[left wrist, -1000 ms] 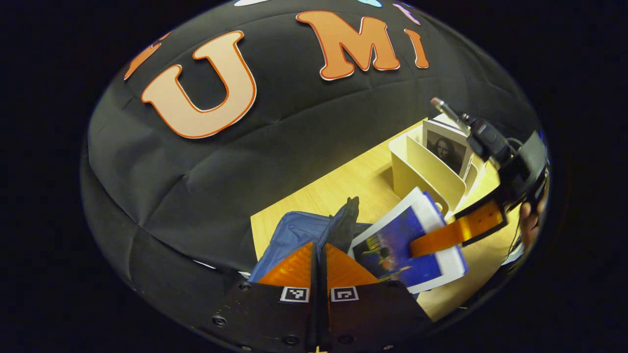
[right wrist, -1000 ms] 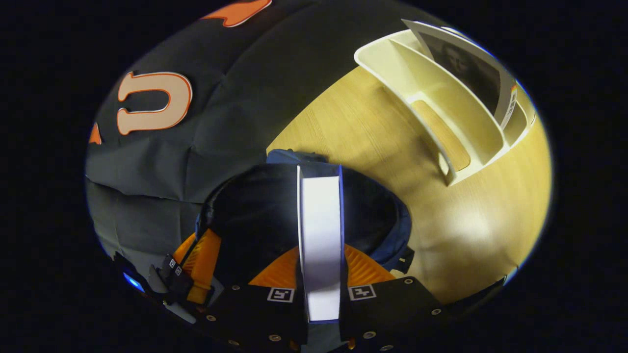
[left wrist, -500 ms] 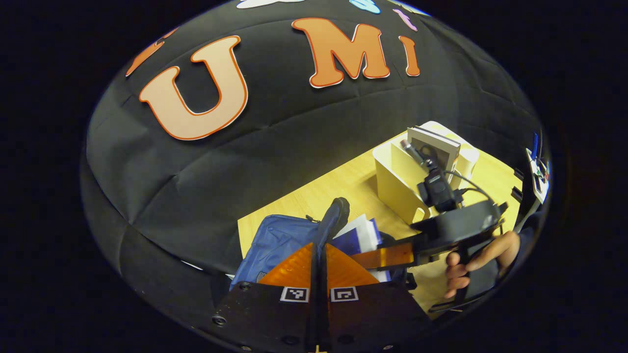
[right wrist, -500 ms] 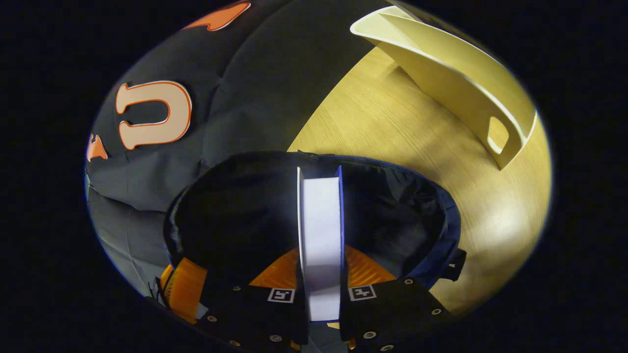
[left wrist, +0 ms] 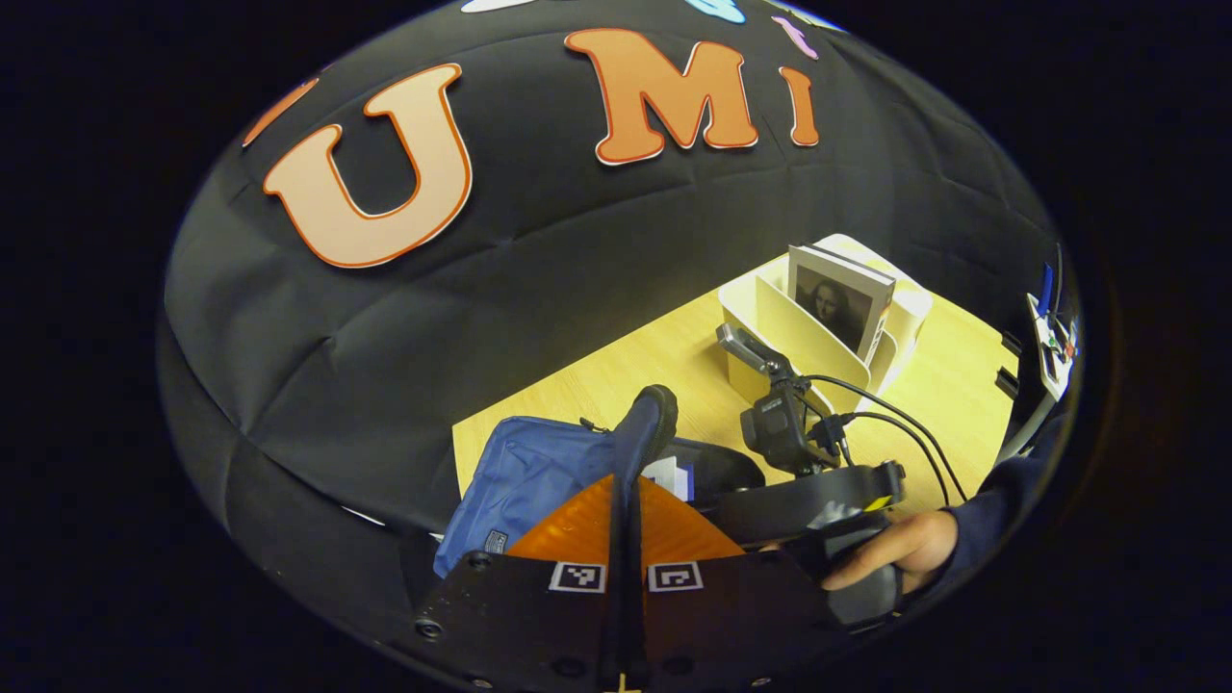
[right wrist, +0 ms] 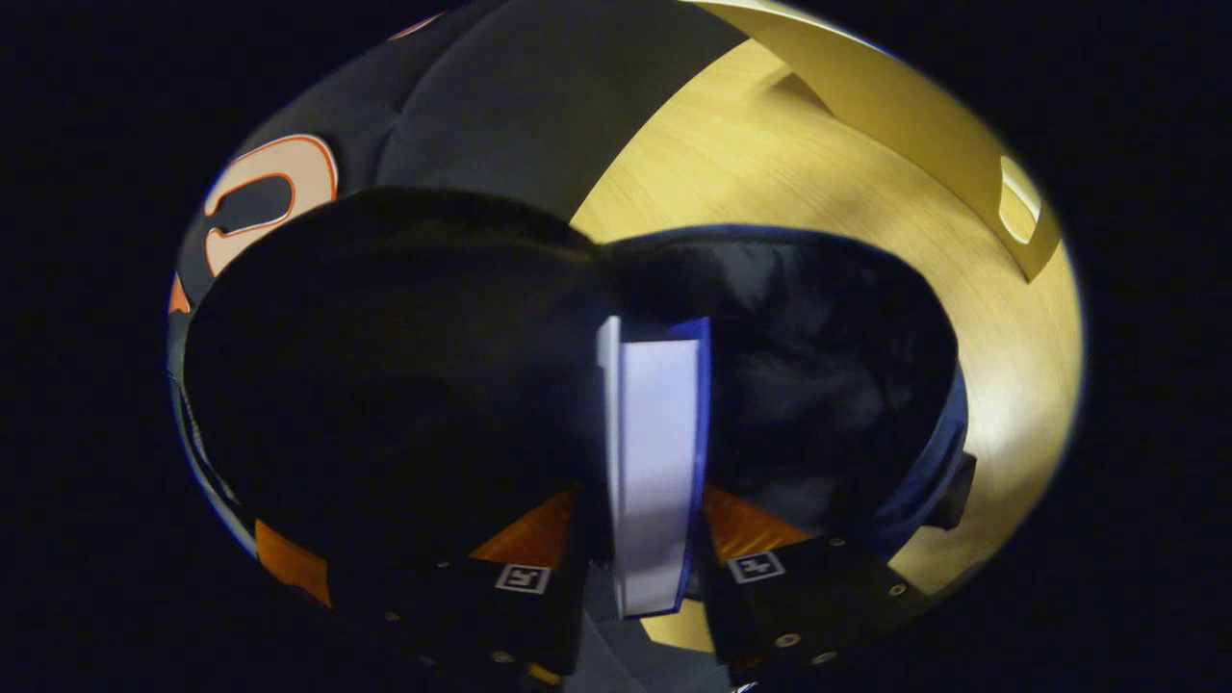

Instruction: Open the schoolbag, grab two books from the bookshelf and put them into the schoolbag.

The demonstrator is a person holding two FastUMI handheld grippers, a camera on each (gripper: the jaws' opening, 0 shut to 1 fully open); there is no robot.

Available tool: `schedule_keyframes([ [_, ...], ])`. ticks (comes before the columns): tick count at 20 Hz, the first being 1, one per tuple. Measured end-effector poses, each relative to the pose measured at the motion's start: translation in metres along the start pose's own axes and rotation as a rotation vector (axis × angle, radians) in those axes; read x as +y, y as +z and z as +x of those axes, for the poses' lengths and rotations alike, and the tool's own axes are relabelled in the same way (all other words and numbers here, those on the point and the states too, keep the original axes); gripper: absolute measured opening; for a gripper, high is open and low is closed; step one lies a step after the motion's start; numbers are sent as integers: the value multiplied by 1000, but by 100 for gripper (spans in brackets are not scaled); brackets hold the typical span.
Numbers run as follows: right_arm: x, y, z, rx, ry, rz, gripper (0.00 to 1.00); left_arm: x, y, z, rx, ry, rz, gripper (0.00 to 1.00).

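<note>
Lowering a book [right wrist: 654, 462] edge-first into the schoolbag [right wrist: 828, 327], the right gripper [right wrist: 647, 568] has its jaws clamped on the two covers, the pale page block between them facing the camera; the book's long axis runs straight ahead from the jaws and down into the bag's dark mouth, so I judge the coming move to be a plain descent along that axis, then a release; in the left gripper view the same book [left wrist: 674, 474] shows as a white and blue corner just inside the schoolbag [left wrist: 525, 472], with the right gripper [left wrist: 707, 500] and the hand [left wrist: 890, 551] that holds it beside the bag; the left gripper [left wrist: 624, 500] has its jaws drawn narrow on the upstanding rim of the bag's opening, apparently holding it open; the bag is soft blue fabric with a slack black lining, likely to sag without that hold; the bookshelf [left wrist: 770, 332], a rigid cream rack with slanted dividers, stands on the wooden bench [left wrist: 616, 380] beyond the schoolbag, a second book [left wrist: 835, 306] upright in it, nearer the right gripper
</note>
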State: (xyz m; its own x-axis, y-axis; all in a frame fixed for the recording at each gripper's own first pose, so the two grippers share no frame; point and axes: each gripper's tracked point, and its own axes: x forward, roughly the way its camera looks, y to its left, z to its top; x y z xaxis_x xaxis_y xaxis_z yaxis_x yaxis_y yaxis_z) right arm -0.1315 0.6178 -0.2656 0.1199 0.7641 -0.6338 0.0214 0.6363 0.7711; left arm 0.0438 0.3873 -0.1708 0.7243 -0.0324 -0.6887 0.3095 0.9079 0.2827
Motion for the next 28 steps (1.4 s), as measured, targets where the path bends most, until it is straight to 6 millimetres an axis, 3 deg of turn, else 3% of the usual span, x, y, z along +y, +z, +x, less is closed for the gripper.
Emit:
schedule_keyframes([
  [3, -18, 19, -11, -38, -83, -95, 97, 1, 0, 0, 3, 16, 5, 2],
  [6, -16, 45, -34, -93, -94, -125, 97, -2, 0, 3, 6, 15, -4, 2],
  [11, -33, 99, -93, -223, -193, -232, 97, -4, -2, 4, 15, 23, -17, 2],
  [14, -33, 111, -139, -254, -209, -289, 97, -5, -4, 6, 13, 28, -27, 2],
  [17, -52, 138, -194, -298, -300, -409, 97, -9, -7, 10, 17, 24, -51, 2],
  [19, -62, 156, -219, -331, -365, -482, 97, -12, -8, 10, 19, 23, -55, 2],
  [25, -92, 191, -272, -340, -528, -587, 97, -15, -11, 14, 26, 20, -61, 2],
  [28, -87, 199, -285, -283, -517, -582, 97, -16, -15, 16, 32, 14, -75, 2],
])
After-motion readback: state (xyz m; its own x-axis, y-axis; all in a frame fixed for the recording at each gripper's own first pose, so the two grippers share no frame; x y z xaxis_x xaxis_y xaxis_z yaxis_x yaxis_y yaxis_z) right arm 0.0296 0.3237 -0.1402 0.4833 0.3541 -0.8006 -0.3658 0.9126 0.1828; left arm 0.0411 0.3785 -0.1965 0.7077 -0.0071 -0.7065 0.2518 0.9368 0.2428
